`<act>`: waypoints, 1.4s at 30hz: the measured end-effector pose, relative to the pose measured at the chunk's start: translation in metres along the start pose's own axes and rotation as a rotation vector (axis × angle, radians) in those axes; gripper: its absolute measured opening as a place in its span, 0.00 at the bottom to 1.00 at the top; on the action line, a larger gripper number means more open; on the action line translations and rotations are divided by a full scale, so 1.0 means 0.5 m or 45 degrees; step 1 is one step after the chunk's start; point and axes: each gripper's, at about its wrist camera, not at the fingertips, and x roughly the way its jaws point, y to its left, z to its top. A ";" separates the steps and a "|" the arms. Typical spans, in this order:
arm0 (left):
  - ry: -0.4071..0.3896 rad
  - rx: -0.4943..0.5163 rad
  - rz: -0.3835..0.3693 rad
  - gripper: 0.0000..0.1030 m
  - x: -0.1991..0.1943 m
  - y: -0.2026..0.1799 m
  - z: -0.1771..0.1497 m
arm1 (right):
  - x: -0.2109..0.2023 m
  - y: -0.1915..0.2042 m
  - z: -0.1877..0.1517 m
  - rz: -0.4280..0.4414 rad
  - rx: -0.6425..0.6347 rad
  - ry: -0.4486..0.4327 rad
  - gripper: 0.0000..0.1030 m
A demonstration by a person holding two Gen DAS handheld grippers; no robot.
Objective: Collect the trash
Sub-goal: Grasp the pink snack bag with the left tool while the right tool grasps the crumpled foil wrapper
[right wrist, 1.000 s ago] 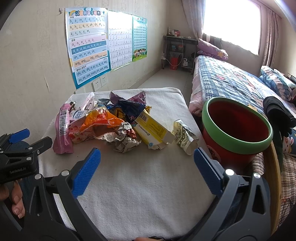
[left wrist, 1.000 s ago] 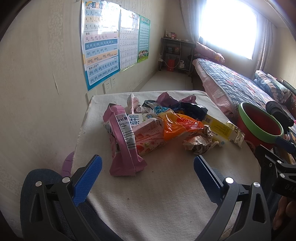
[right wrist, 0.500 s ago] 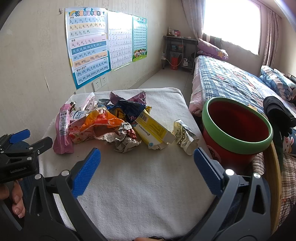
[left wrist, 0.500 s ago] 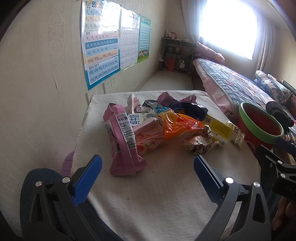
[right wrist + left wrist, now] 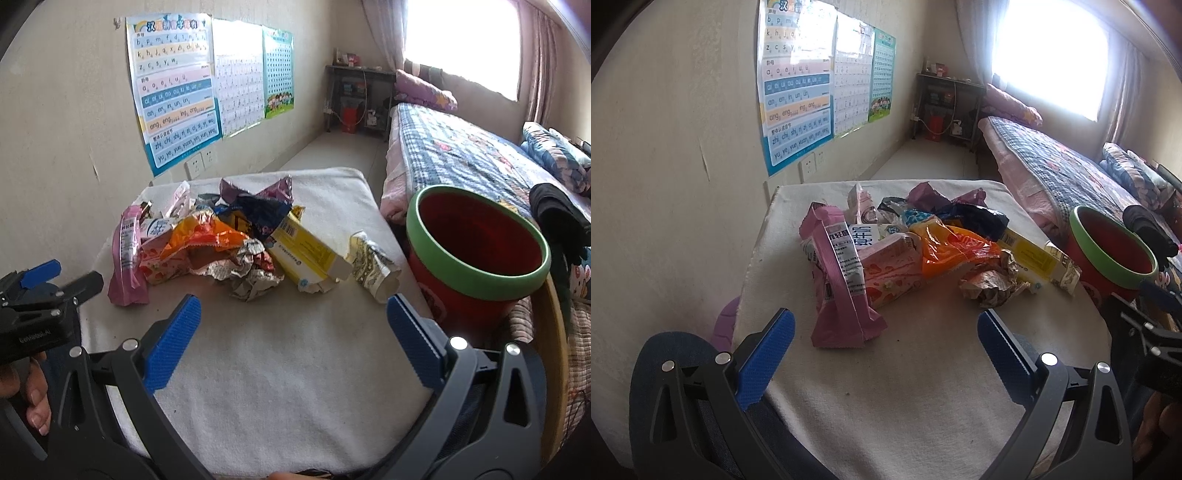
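Note:
A heap of trash lies on a white-covered table (image 5: 916, 387) (image 5: 280, 369): a pink wrapper (image 5: 838, 280) (image 5: 127, 254), an orange bag (image 5: 953, 251) (image 5: 201, 236), crumpled foil (image 5: 991, 282) (image 5: 251, 269), a yellow box (image 5: 1032, 258) (image 5: 308, 254), a dark blue wrapper (image 5: 258, 214) and a crushed carton (image 5: 371, 264). A red bucket with a green rim (image 5: 476, 251) (image 5: 1112, 251) stands at the table's right edge. My left gripper (image 5: 882, 354) is open, short of the pink wrapper. My right gripper (image 5: 291, 339) is open too, near the foil and carton. Neither holds anything.
A wall with letter charts (image 5: 173, 88) runs along the left. A bed with a patterned quilt (image 5: 461, 155) lies right of the table, behind the bucket. A dark garment (image 5: 557, 210) lies on the bed by the bucket. A blue chair back (image 5: 672, 369) shows under the left gripper.

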 end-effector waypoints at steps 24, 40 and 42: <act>0.159 -0.163 -0.017 0.92 0.049 0.056 0.022 | 0.065 0.038 0.044 0.170 -0.139 0.103 0.96; 0.342 -0.258 0.019 0.91 0.170 0.105 0.057 | 0.193 0.070 0.059 0.229 -0.133 0.296 0.94; 0.368 -0.263 0.023 0.88 0.188 0.108 0.059 | 0.198 0.070 0.062 0.233 -0.134 0.291 0.94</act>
